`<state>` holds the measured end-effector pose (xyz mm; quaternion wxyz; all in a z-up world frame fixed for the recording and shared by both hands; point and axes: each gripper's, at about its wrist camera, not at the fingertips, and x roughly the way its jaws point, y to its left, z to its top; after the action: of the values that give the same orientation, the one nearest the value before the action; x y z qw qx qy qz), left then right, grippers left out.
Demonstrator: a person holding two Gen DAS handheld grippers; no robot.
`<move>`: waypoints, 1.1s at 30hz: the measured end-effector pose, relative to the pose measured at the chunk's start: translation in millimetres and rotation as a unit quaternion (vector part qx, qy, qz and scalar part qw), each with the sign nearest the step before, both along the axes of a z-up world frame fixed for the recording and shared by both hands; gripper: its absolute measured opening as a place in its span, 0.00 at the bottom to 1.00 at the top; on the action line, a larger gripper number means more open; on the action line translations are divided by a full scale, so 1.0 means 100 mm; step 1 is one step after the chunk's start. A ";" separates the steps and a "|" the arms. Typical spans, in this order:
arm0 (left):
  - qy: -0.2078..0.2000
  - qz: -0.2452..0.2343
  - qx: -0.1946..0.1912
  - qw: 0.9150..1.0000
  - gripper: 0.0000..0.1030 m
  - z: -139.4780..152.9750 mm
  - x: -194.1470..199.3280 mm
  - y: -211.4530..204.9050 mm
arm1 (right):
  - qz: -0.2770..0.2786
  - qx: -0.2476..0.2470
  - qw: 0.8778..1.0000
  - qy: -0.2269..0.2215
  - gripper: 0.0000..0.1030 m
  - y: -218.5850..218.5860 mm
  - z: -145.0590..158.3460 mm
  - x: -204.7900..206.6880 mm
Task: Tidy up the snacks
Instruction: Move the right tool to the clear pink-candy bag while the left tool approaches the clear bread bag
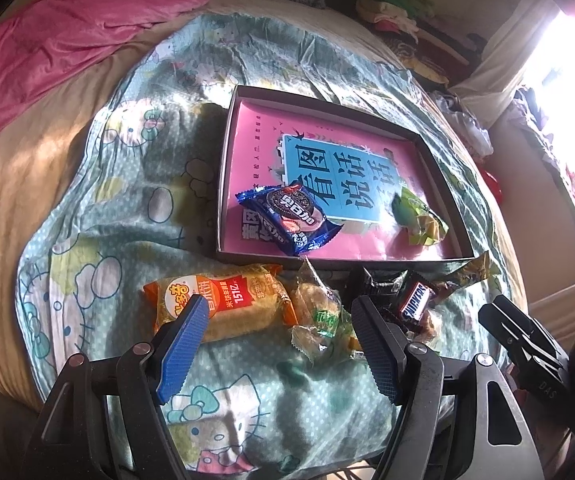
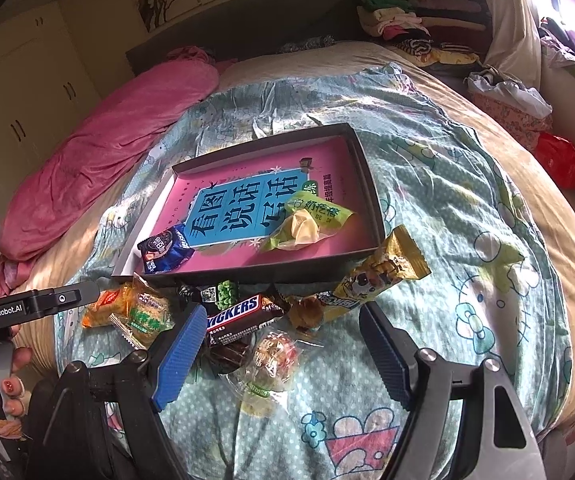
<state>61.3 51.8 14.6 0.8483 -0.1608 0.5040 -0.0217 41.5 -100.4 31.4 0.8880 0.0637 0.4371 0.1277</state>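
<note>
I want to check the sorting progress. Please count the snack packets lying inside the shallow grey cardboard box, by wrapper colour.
Blue plastic cookie packet: 1
Green plastic snack packet: 1
Total inside the shallow grey cardboard box: 2

"SNICKERS" stood on the brown chocolate bar (image 2: 234, 313) at the tray's six o'clock. "GenRobot.AI" marked the other gripper's black body (image 2: 15, 310), at nine o'clock. "157亿" showed on the orange rice-cracker pack (image 1: 219, 300).
</note>
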 end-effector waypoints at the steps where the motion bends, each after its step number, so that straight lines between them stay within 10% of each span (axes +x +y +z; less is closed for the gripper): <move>1: 0.002 -0.001 0.000 1.000 0.73 -0.01 0.00 -0.01 | 0.001 -0.001 1.000 0.002 0.76 0.00 -0.01 0.00; 33: 0.060 -0.025 -0.049 0.997 0.73 -0.43 0.06 -0.17 | 0.015 -0.007 0.996 0.093 0.76 0.06 -0.47 0.06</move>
<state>66.8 34.4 -28.6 0.8067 -0.1907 0.5564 -0.0578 47.1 -94.9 -15.9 0.8420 0.0625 0.5196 0.1310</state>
